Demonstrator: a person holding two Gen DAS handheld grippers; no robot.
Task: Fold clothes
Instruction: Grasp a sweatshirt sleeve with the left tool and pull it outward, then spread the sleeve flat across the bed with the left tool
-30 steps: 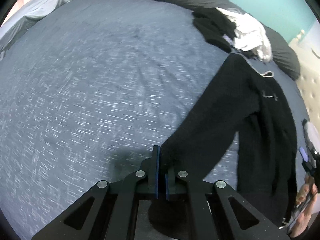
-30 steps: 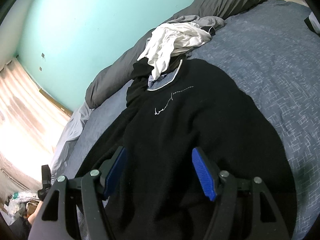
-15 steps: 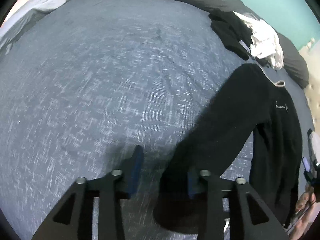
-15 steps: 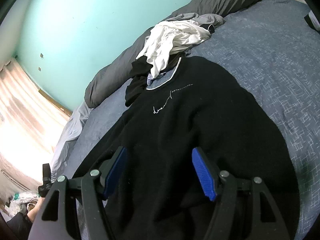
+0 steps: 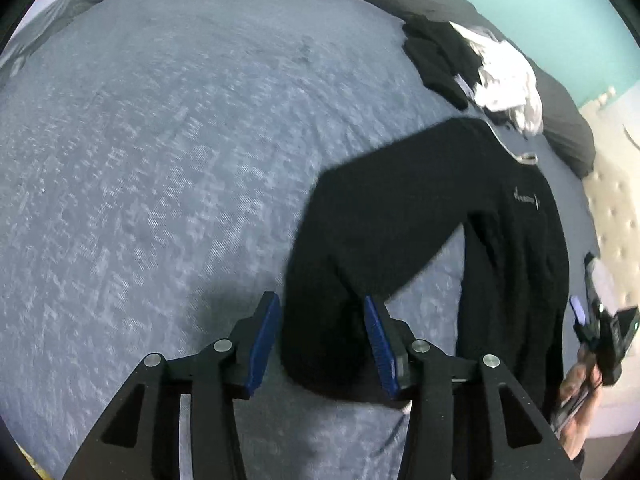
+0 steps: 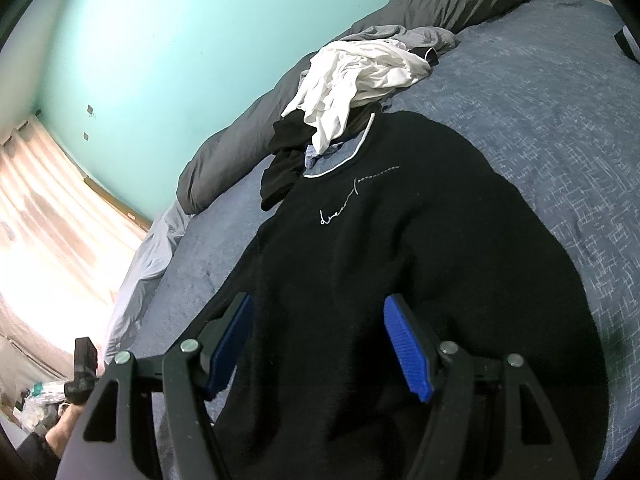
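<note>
A black sweatshirt (image 6: 400, 248) with white script on the chest lies spread on the blue bedspread (image 6: 560, 100). In the left wrist view its long sleeve (image 5: 360, 224) runs from the body (image 5: 516, 264) toward me. My left gripper (image 5: 320, 340) is open, its blue pads on either side of the sleeve's cuff end, holding nothing. My right gripper (image 6: 320, 344) is open above the sweatshirt's lower body, holding nothing. The right gripper also shows at the right edge of the left wrist view (image 5: 600, 328).
A pile of white and black clothes (image 6: 360, 76) lies beyond the collar, also in the left wrist view (image 5: 480, 68). A dark grey duvet (image 6: 460, 4) runs along the teal wall. A tufted headboard (image 5: 616, 208) is at right. Curtains (image 6: 48, 220) are at left.
My left gripper was shut on the sleeve cuff one second ago; it has opened and let the sleeve lie on the bed. The right gripper stayed open and barely moved.
</note>
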